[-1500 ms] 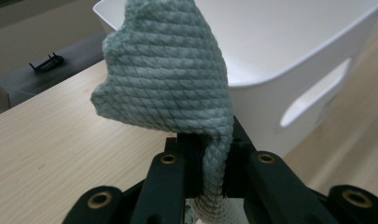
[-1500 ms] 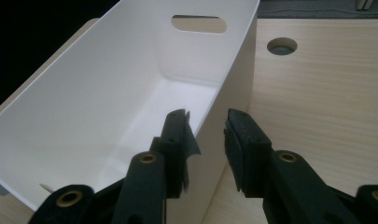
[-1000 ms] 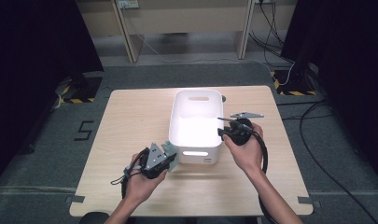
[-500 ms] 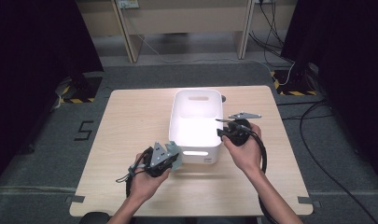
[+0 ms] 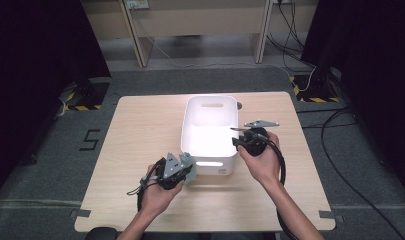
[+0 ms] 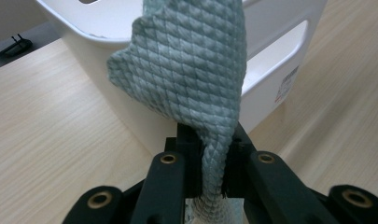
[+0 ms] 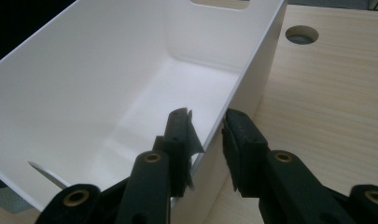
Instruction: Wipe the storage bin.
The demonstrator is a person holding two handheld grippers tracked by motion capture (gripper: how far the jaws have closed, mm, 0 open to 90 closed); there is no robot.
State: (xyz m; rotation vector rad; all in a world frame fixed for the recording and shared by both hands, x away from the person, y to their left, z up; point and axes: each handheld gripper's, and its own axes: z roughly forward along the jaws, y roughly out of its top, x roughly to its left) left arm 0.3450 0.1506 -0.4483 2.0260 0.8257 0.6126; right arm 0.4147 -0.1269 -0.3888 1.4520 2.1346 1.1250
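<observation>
left claw (image 5: 182,167) nearer bin (image 5: 210,112), gripping cloth (image 6: 186,79)

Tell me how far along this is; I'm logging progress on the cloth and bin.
Done: the left gripper is shut on the grey-green waffle-weave cloth, lifted beside the white plastic bin. In hand: the right gripper straddles the bin's right wall, one finger inside and one outside, seemingly to steady it. Left: the cloth is not yet in the bin, whose floor looks bare.

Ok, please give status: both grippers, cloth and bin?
Left gripper shut on cloth, beside the bin's near end. Right gripper open, jaws astride the bin wall. Bin looks empty. Nothing in the way.
</observation>
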